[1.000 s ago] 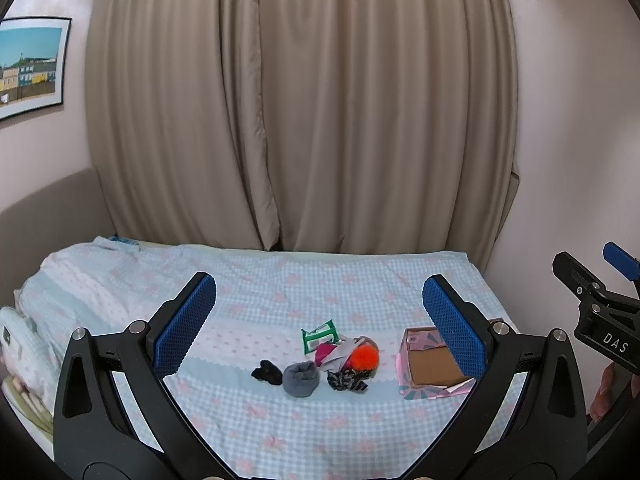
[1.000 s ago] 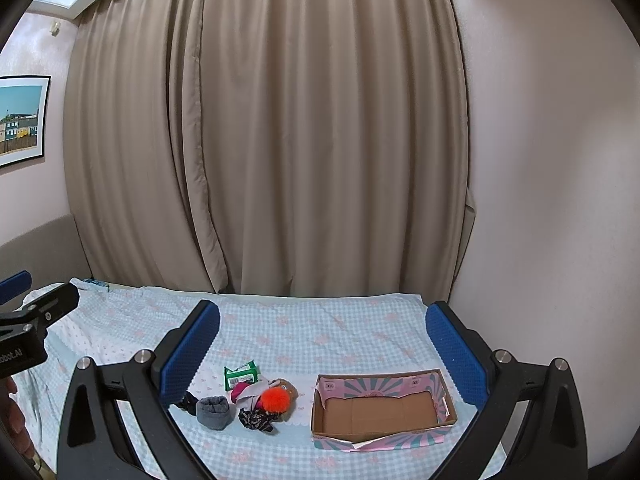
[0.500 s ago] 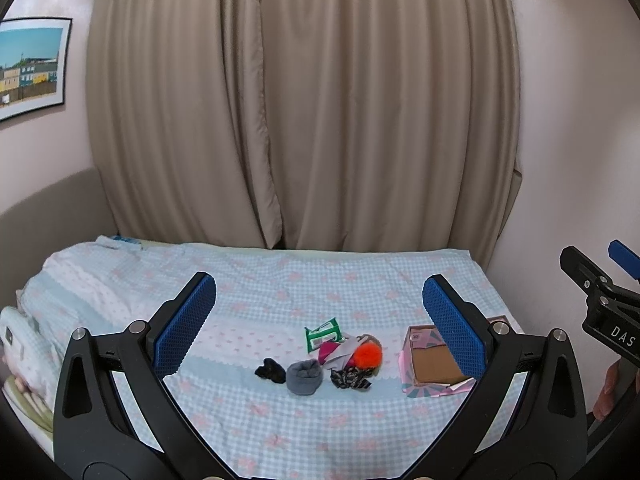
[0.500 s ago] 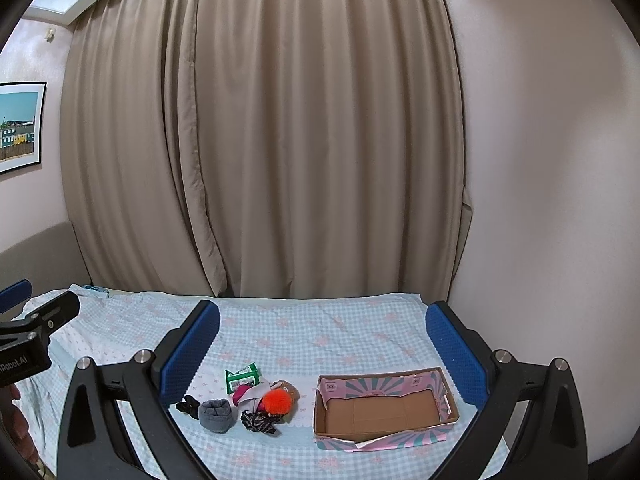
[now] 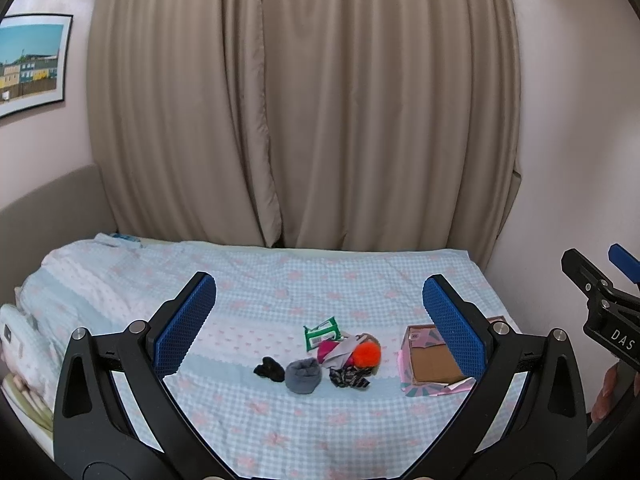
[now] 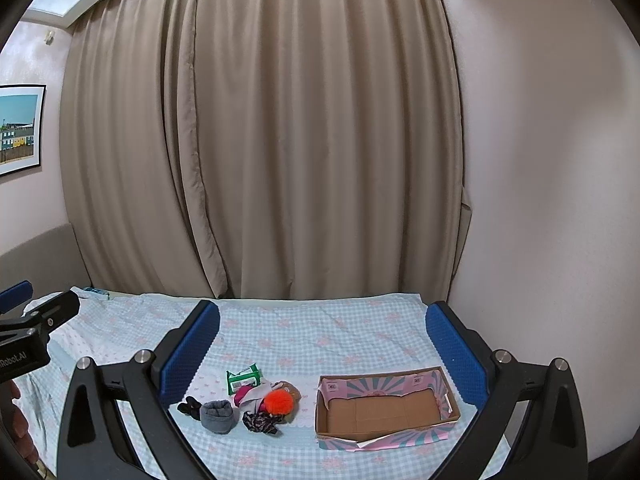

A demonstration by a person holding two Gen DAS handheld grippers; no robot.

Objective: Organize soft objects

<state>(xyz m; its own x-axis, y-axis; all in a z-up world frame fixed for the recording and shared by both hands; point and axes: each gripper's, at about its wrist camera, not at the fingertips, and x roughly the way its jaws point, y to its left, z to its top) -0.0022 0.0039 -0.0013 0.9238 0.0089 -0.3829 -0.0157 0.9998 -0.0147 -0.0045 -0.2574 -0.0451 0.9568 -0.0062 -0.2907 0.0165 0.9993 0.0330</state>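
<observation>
Both grippers, L (image 5: pixel 318 320) & R (image 6: pixel 322 344), hung wide apart w/ nothing held, well above the soft pile (image 6: pixel 256 404) on the bed (image 6: pixel 304 336), left of the cardboard box (image 6: pixel 384 408); best approach probably was taking 1 outer item, e.g. grey sock (image 6: pixel 218 416), low & centered.

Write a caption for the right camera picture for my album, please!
Open right gripper facing a pile of soft things beside an empty cardboard box on the bed.

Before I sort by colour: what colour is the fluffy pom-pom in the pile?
Bright orange pom-pom; clearest in the right wrist view.
</observation>
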